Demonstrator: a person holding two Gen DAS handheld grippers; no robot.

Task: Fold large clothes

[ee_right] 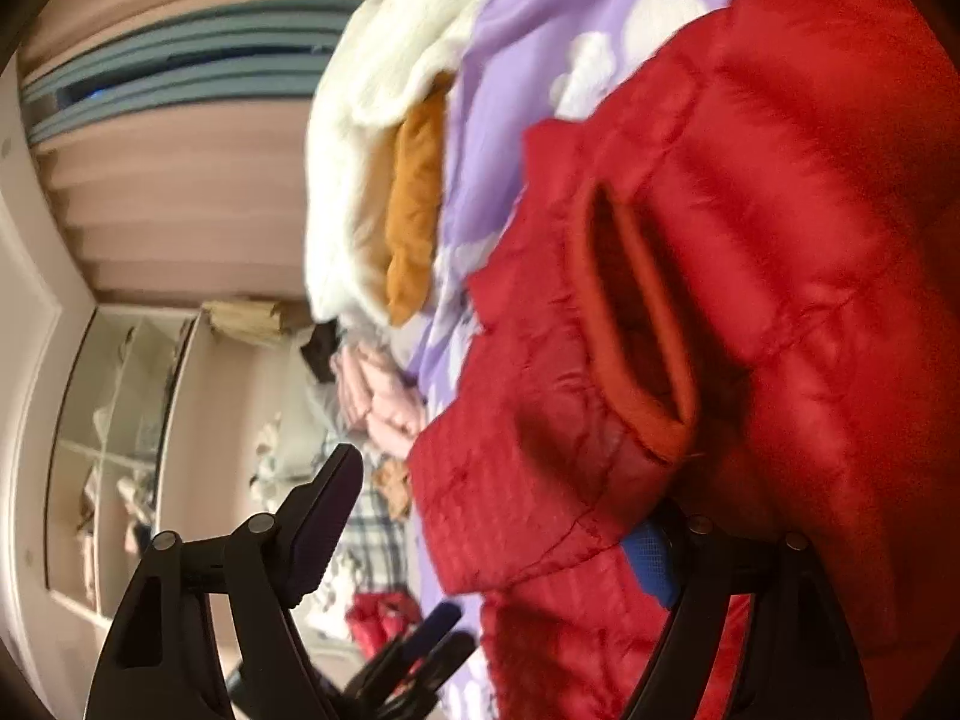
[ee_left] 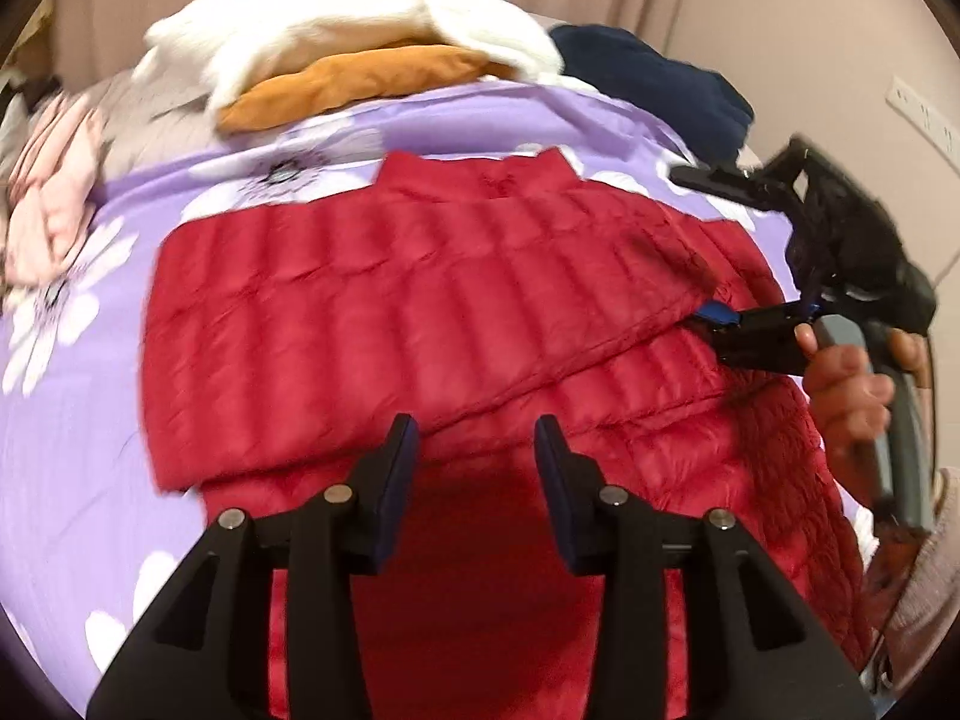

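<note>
A red quilted down jacket (ee_left: 420,324) lies spread on the purple flowered bedcover (ee_left: 78,480), collar toward the far side, with a sleeve folded across its body. My left gripper (ee_left: 477,450) is open and empty, hovering above the jacket's lower middle. My right gripper (ee_left: 711,330) sits at the jacket's right side by the folded sleeve's edge, tilted on its side. In the right wrist view its jaws stand wide apart (ee_right: 504,516), the jacket (ee_right: 750,276) and its sleeve cuff (ee_right: 636,324) lie between and over the right finger (ee_right: 651,564).
A white fleece garment (ee_left: 336,18) over an orange one (ee_left: 360,81) and a navy garment (ee_left: 654,78) lie at the far side of the bed. A pink garment (ee_left: 54,192) lies at the left. A wall with a socket stands right.
</note>
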